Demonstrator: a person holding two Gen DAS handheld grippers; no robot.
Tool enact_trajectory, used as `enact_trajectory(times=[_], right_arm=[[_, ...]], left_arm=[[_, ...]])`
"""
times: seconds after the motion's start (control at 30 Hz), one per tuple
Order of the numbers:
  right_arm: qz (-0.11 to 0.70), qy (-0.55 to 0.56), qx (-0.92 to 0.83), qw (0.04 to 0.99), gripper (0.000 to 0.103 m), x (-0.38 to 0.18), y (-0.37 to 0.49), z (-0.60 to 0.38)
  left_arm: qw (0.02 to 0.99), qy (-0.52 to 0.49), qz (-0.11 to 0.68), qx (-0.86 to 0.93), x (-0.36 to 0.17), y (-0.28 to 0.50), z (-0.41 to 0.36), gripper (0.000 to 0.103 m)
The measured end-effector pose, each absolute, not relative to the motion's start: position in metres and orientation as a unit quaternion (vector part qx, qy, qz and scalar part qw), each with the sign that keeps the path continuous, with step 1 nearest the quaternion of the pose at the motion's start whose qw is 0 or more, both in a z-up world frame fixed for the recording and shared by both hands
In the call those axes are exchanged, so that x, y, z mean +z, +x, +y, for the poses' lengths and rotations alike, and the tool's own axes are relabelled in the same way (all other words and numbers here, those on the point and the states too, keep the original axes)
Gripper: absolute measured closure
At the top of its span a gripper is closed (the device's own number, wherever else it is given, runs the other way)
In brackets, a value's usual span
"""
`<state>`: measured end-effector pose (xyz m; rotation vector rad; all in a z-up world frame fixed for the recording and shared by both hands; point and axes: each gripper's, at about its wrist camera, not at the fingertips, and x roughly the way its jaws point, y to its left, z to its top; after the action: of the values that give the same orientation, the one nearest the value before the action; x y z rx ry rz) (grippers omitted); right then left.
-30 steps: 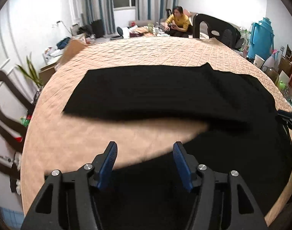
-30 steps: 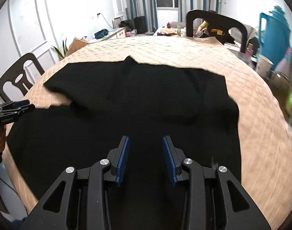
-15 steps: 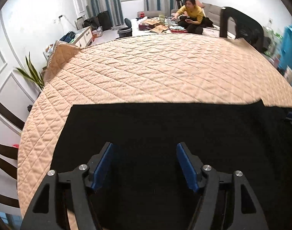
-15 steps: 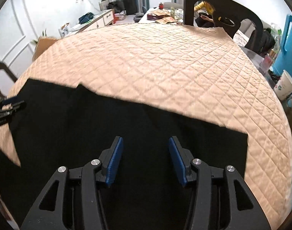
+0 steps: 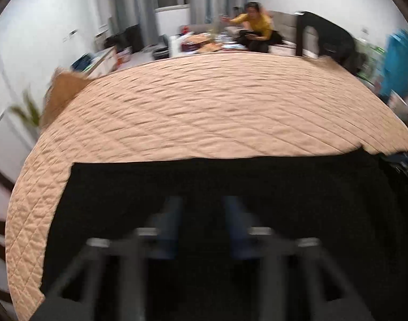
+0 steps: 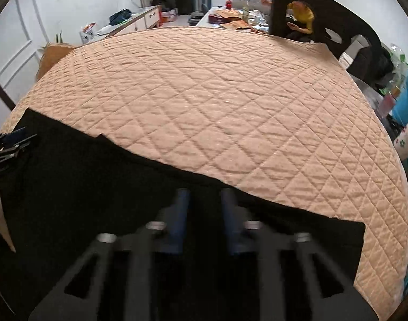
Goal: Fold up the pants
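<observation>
The black fabric pants (image 5: 230, 187) lay flat along the near edge of the peach quilted table cover (image 5: 217, 107), their far edge running as a nearly straight line across the quilting. The left gripper (image 5: 204, 214) hung over the dark cloth with its blue-padded fingers (image 5: 172, 224) spread apart, a clear gap between them and nothing held; this view was blurred. The right gripper (image 6: 204, 208) was positioned just short of the far edge of the pants (image 6: 123, 200), its blue pads (image 6: 181, 214) likewise parted and gripping nothing. Whether either gripper touched the cloth could not be determined. A black wooden chair (image 6: 324, 16) stood at the far side of the table, and a person in a yellow top (image 5: 257, 24) sat beyond it.
</observation>
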<state>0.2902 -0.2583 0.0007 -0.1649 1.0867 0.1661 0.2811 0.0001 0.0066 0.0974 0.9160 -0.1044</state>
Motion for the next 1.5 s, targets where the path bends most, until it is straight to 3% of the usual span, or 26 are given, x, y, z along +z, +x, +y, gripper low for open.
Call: enact_trajectory(times=[0.23,0.5,0.7,0.9,0.97,1.0,1.03,1.07,1.1,1.13,1.23,1.5], right_arm=[[0.476,-0.054,0.098,0.872,0.097,0.033,0.247,-0.259],[0.374,-0.008,0.143,0.916,0.1,0.086,0.107,-0.286],[0.351,0.056,0.124,0.927,0.103,0.054,-0.004,-0.317],[0.383,0.166,0.081,0.905,0.103,0.005,-0.031,-0.36],[0.385,0.188,0.068,0.901,0.087,0.002,-0.028,-0.37],[0.38,0.2,0.066,0.901,0.08,0.003,-0.028,-0.373],[0.373,0.211,0.071,0.901,0.064,0.004,-0.027,-0.375],[0.367,0.219,0.077,0.901,0.056,0.007,-0.035,-0.374],[0.363,0.225,0.082,0.901,0.055,0.009,-0.034,-0.372],[0.362,0.224,0.082,0.901,0.054,0.01,-0.035,-0.371],[0.366,0.218,0.075,0.901,0.054,0.007,-0.039,-0.367],[0.364,0.234,0.066,0.899,0.054,0.003,-0.037,-0.38]], left_arm=[[0.905,0.054,0.42,-0.043,0.033,0.242,-0.005,0.099],[0.944,0.014,0.319,-0.085,0.091,0.097,0.01,0.099],[0.944,-0.025,0.308,-0.116,0.061,0.001,0.016,0.099],[0.928,-0.078,0.349,-0.109,0.019,-0.028,0.032,0.099],[0.928,-0.083,0.349,-0.097,0.021,-0.028,0.04,0.099],[0.93,-0.085,0.346,-0.092,0.025,-0.03,0.042,0.097],[0.932,-0.084,0.342,-0.086,0.029,-0.028,0.042,0.088],[0.934,-0.079,0.337,-0.083,0.033,-0.027,0.04,0.08],[0.936,-0.07,0.334,-0.081,0.038,-0.023,0.034,0.061],[0.937,-0.064,0.333,-0.08,0.041,-0.02,0.028,0.051],[0.935,-0.028,0.339,-0.102,0.042,-0.005,0.002,0.045],[0.91,0.084,0.402,-0.051,0.009,0.052,-0.048,0.045]])
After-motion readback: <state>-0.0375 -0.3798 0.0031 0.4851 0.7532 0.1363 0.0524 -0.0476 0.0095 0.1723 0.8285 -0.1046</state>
